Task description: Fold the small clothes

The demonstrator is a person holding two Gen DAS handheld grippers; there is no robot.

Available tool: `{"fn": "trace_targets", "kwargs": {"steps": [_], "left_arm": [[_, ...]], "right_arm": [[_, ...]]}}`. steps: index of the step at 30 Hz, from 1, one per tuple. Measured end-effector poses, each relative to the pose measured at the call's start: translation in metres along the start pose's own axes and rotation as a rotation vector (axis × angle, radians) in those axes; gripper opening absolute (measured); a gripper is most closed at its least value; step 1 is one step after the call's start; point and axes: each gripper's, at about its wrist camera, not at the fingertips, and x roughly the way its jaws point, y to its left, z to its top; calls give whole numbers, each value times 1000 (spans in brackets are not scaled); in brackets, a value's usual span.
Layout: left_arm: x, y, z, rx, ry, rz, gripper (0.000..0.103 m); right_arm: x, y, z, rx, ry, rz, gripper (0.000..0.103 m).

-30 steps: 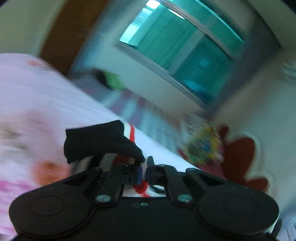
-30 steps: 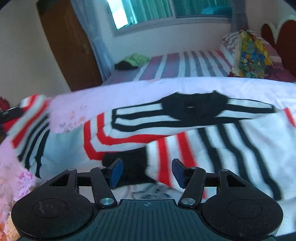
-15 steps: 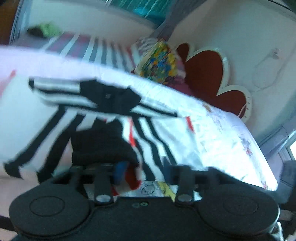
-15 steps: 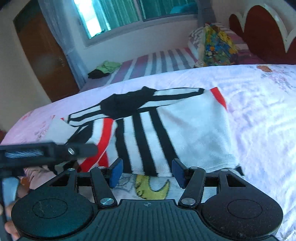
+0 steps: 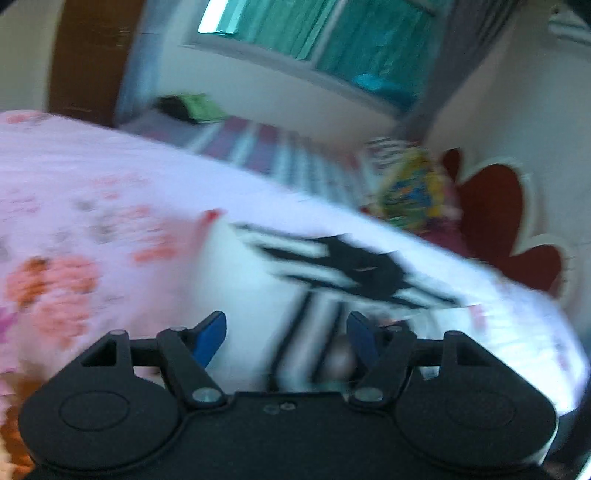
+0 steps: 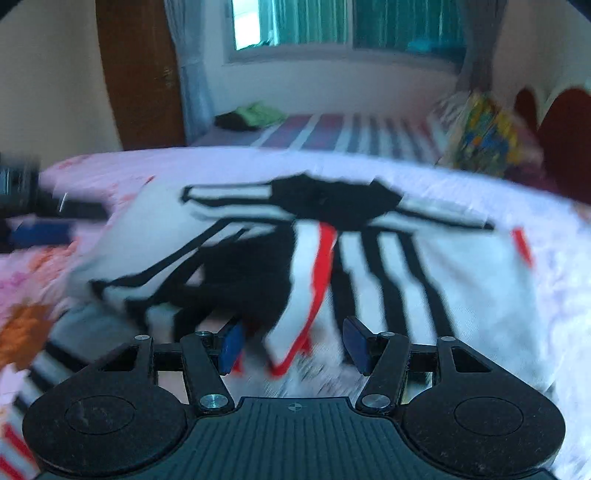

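Observation:
A small white shirt (image 6: 461, 280) with black and red stripes and a black collar lies on the pink floral bedsheet (image 6: 561, 236). Its left sleeve is folded in across the body, black cuff (image 6: 243, 280) near the middle. My right gripper (image 6: 291, 345) is open and empty, low over the shirt's near hem. My left gripper (image 5: 286, 338) is open and empty over the shirt (image 5: 251, 280), whose collar (image 5: 369, 269) lies ahead; this view is blurred. The left gripper also shows at the left edge of the right wrist view (image 6: 40, 221).
A second bed with a striped cover (image 6: 332, 133) stands behind, with green and dark clothes (image 6: 255, 114) on it. A colourful pillow (image 6: 487, 136) and a red headboard (image 5: 517, 229) are at the right. A brown door (image 6: 136, 74) and a window (image 6: 332, 22) are at the back.
My left gripper let go of the black sleeve cuff and opened, then drew back to the left. The sleeve now lies folded across the shirt. The right gripper stayed open.

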Motion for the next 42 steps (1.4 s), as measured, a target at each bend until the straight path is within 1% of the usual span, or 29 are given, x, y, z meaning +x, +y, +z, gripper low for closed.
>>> {"fn": "trace_targets", "kwargs": {"steps": [1,2,3,4,6,8,10,12,13,15,19,21,22,23,24,25,26,27,28,29,31,32,33,35,36,38,40,41,42], "left_arm": [[3,6,-1,-5,18,14,68],[9,11,-3,-15,34,29,66],[17,15,-6,-14,50,54,64],[22,16,-9,-6,56,64,64],[30,15,-11,16,56,68,62],[31,14,-11,15,67,42,63],[33,10,-9,9,73,20,64],[37,6,-8,16,68,29,66],[41,8,-11,14,66,33,66],[46,10,-9,13,73,34,66],[54,13,1,10,60,77,69],[58,18,6,-1,56,104,71],[61,21,9,-14,65,109,71],[65,25,12,-34,71,108,71],[70,28,14,-47,77,101,70],[75,30,16,-49,87,95,68],[81,32,18,-56,96,87,60],[85,34,20,-70,96,76,50],[89,36,22,-88,90,75,48],[92,38,23,-104,84,78,42],[95,45,28,-156,60,79,29],[96,48,30,-180,44,86,21],[98,51,32,-200,39,85,16],[101,51,33,-204,19,97,14],[101,48,31,-193,4,106,13],[100,50,26,-206,-22,110,13],[99,53,22,-229,-41,107,13],[98,53,21,-237,-44,106,13],[97,53,21,-241,-47,106,13]], "right_arm": [[0,-3,2,23,-22,5,58],[-2,-11,6,68,-51,25,35],[-4,-18,10,115,-66,46,8],[-7,-25,12,157,-73,44,5],[-11,-45,14,228,-91,32,5],[-13,-63,12,276,-78,8,5],[-12,-83,7,332,-42,-16,5],[-5,-94,0,357,35,16,5],[-5,-97,-2,367,50,25,5],[-9,-106,-3,403,24,48,7],[-13,-118,2,416,-5,4,14],[-14,-127,1,441,4,-6,39],[-15,-130,-1,452,0,-17,66],[-18,-131,-3,458,-18,-5,68],[-18,-133,-4,459,-26,19,68],[-18,-133,-3,453,-23,20,59],[-16,-132,-3,440,-11,16,39],[-12,-132,-2,436,5,19,29],[-7,-132,-2,442,14,24,17],[-5,-132,-2,447,17,21,12],[-7,-133,0,426,-7,4,8],[-11,-130,6,400,-41,1,7],[-16,-126,13,366,-81,1,7],[-21,-119,27,308,-131,9,6],[-20,-119,29,293,-133,-1,6],[-6,-124,24,277,-71,-80,6],[10,-136,9,323,31,-95,6],[14,-137,2,323,59,-98,6],[9,-138,-3,320,42,-102,7]]}}
